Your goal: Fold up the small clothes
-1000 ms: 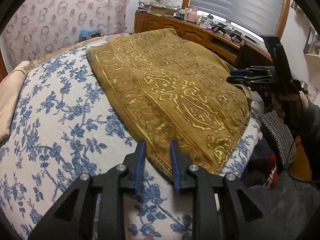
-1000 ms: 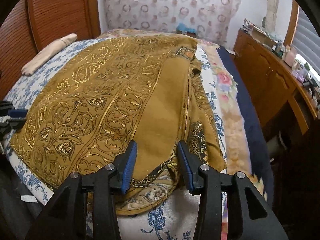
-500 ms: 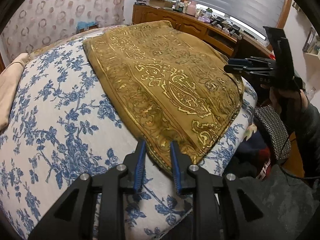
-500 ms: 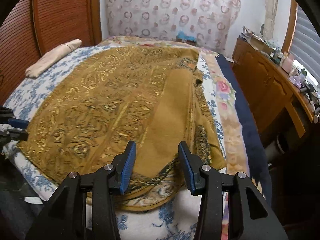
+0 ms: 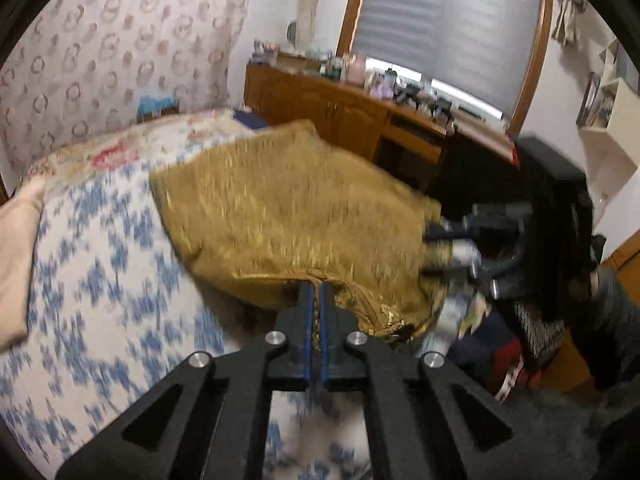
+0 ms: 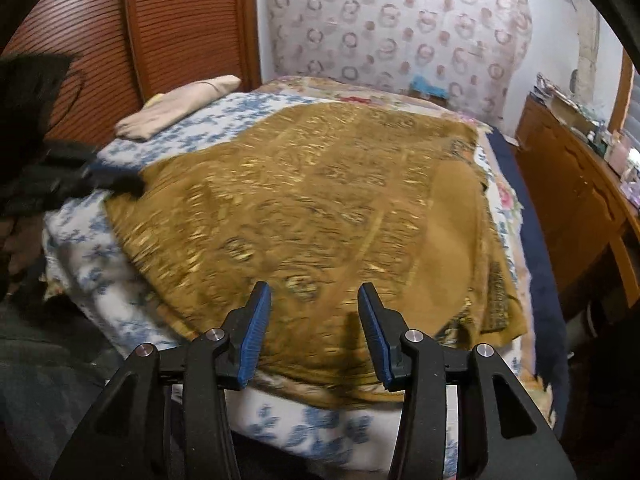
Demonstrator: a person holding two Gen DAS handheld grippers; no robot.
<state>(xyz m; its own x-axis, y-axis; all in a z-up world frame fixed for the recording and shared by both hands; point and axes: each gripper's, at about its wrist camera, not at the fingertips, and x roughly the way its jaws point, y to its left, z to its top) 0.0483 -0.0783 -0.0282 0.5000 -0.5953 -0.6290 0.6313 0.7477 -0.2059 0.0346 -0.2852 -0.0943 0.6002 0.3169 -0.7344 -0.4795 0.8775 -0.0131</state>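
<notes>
While frames blur, garment: gold-patterned cloth point(image 6: 320, 208) spread mid-frame on the blue-floral bedspread point(image 6: 100, 256)
Left gripper point(image 5: 317, 300): clenched on the cloth's near hem
Right gripper point(image 6: 314, 320): jaws wide apart, gripping nothing
Left view only: window blind point(image 5: 448, 20) upper right

In your right wrist view the garment point(image 6: 320, 216) lies spread over the middle of the bed point(image 6: 92, 256), with the folded cloth point(image 6: 176, 108) behind it at upper left and the dresser point(image 6: 576, 200) along the right edge. The right gripper point(image 6: 314, 328) sits at bottom centre before the garment's near hem; your left gripper point(image 6: 116, 182) meets its left edge.
</notes>
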